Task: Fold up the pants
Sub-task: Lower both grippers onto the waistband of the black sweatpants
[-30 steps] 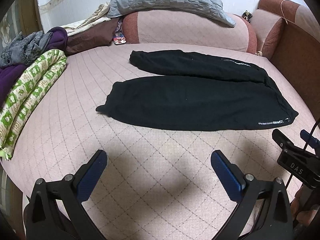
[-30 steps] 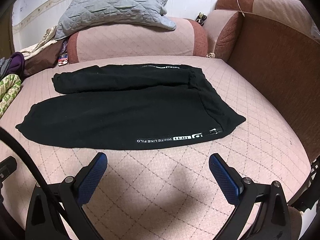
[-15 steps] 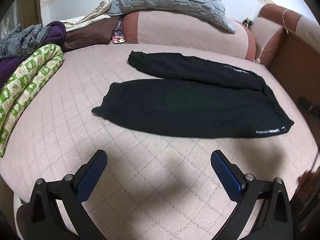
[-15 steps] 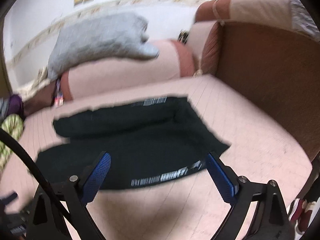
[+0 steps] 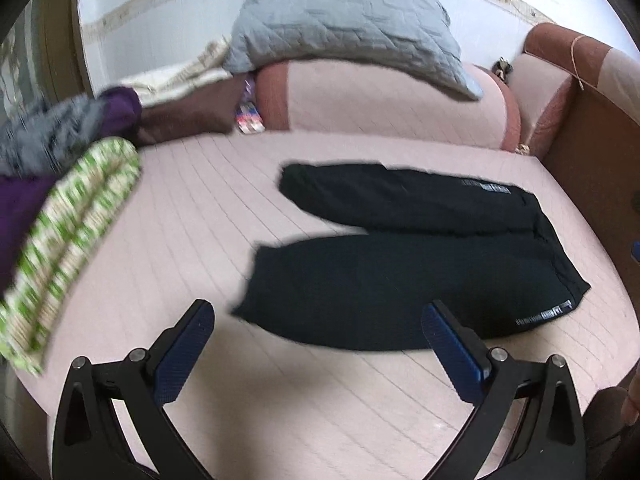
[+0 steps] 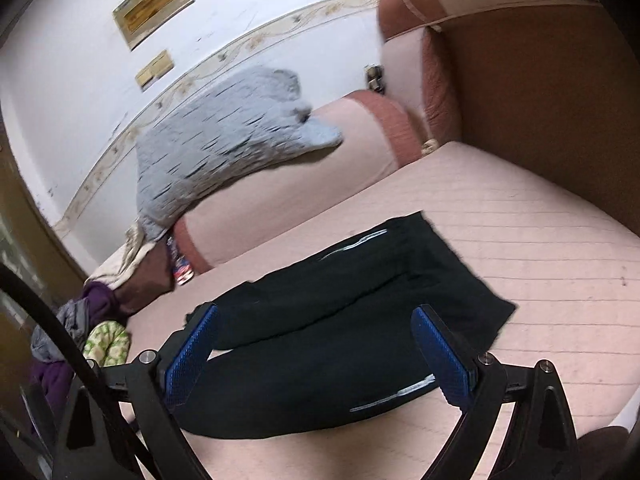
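I see the black fabric pants [image 5: 404, 264] lying flat on the pink quilted bed [image 5: 192, 208], legs pointing toward nine o'clock. My left gripper [image 5: 318, 330] hangs wide open at six o'clock, empty.

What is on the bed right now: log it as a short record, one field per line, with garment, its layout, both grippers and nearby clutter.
garment: black pants, unfolded
layout: flat on the pink quilted bed, legs side by side, slightly apart at the cuffs
print: white lettering near the waist edge
left gripper: open, empty, pointed at the near leg's cuff end
right gripper: open, empty, framing the pants' waist half
contact: neither gripper touches the fabric
clutter: grey pillow on the bolster; green patterned blanket and purple cloth on the left
image quality: motion blur in both views
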Demonstrator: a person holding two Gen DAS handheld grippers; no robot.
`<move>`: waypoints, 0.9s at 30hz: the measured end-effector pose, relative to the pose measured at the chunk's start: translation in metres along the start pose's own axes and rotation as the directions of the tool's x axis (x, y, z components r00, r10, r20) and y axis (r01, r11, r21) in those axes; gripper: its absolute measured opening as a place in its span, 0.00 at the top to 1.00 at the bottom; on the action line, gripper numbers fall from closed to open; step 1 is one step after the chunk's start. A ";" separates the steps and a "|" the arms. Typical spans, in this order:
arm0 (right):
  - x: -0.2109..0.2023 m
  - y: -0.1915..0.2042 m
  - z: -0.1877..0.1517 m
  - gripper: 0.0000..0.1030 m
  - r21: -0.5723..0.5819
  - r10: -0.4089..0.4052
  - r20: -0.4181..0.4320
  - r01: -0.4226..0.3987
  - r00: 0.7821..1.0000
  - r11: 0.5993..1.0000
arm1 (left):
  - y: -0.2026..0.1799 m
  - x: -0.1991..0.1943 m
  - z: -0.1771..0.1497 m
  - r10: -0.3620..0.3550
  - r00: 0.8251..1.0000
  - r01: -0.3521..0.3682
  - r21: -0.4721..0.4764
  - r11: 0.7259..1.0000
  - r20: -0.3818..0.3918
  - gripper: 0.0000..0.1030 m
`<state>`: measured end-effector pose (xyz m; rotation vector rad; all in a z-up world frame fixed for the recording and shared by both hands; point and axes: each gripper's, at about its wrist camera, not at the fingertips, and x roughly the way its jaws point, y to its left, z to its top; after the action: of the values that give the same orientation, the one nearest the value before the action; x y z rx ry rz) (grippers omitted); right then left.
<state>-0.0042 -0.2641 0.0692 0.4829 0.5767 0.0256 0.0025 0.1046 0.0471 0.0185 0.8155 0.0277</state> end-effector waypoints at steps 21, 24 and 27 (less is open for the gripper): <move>0.081 0.054 -0.017 0.04 -0.459 -0.119 -0.240 -0.005 0.964 0.888 | -0.002 0.034 0.028 -0.018 1.000 0.019 0.096 0.995 -0.009 0.00; 0.095 0.042 -0.001 0.04 -0.458 -0.165 -0.234 0.042 0.958 0.888 | 0.001 0.042 0.031 -0.046 0.999 0.048 0.075 0.996 -0.022 0.00; 0.116 0.030 0.024 0.04 -0.450 -0.221 -0.232 0.096 0.947 0.888 | 0.014 0.053 0.039 -0.066 0.997 0.068 0.029 0.997 -0.048 0.00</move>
<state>0.1095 -0.2296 0.0403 -0.0101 0.8616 0.0638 0.0672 0.1203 0.0358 0.0197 0.8635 -0.0479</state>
